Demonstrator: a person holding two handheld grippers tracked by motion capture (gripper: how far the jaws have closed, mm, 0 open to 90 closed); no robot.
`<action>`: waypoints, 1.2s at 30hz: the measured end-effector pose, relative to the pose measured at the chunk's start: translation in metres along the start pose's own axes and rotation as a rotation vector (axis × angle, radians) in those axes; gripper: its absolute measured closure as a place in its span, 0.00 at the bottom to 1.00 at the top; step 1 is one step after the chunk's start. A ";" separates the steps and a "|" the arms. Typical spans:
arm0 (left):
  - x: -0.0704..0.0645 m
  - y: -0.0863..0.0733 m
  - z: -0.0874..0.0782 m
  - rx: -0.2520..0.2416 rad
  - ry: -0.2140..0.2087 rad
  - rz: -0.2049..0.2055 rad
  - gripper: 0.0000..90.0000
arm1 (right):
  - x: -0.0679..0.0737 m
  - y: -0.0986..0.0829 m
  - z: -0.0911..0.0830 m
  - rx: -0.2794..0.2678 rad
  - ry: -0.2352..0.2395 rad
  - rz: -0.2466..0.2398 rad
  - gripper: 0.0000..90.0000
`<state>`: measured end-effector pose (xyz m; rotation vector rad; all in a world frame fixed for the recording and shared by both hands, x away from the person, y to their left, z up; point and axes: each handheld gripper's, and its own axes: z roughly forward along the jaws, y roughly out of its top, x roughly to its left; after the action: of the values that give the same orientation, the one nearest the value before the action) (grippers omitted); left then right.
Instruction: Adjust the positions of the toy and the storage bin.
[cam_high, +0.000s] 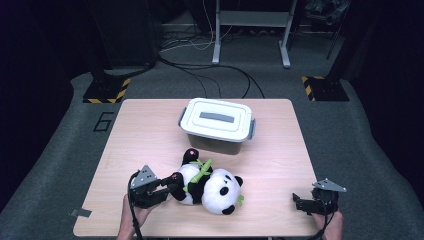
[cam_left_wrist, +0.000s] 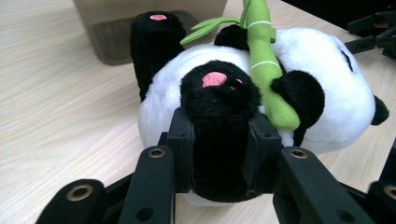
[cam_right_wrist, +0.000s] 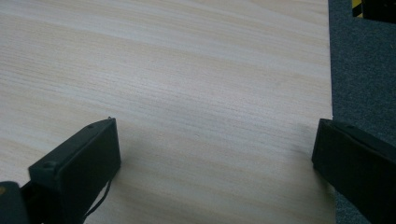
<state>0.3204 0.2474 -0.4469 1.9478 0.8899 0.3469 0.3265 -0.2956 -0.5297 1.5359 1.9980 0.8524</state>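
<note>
At the lower centre of the left gripper view, the left gripper has its jaws clamped on one black leg of the plush panda. The panda lies lengthwise toward the frame's right, head farthest away. The lidded storage box sits just above it. The right gripper rests wide and empty at lower right.

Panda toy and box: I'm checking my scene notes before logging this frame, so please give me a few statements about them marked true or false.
1. The left gripper is shut on the panda toy at one black leg. True.
2. The storage box has its lid off. False: the white lid is on.
3. The right gripper holds the green bamboo stick. False: its jaws are open over bare table; the bamboo stays on the panda.
4. The panda lies nearer the person than the box does. True.
</note>
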 end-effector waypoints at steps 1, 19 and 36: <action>0.000 0.000 0.000 0.003 -0.001 -0.003 0.73 | 0.000 0.000 0.000 0.000 0.000 0.000 0.01; -0.043 0.041 0.025 0.018 0.039 -0.030 0.12 | 0.000 0.000 0.000 0.000 -0.001 0.000 0.01; -0.059 0.046 0.068 0.221 0.176 0.079 0.56 | 0.000 0.000 0.000 0.000 0.000 0.000 0.01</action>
<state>0.3375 0.1483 -0.4370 2.1855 1.0013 0.4894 0.3264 -0.2956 -0.5297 1.5355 1.9980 0.8529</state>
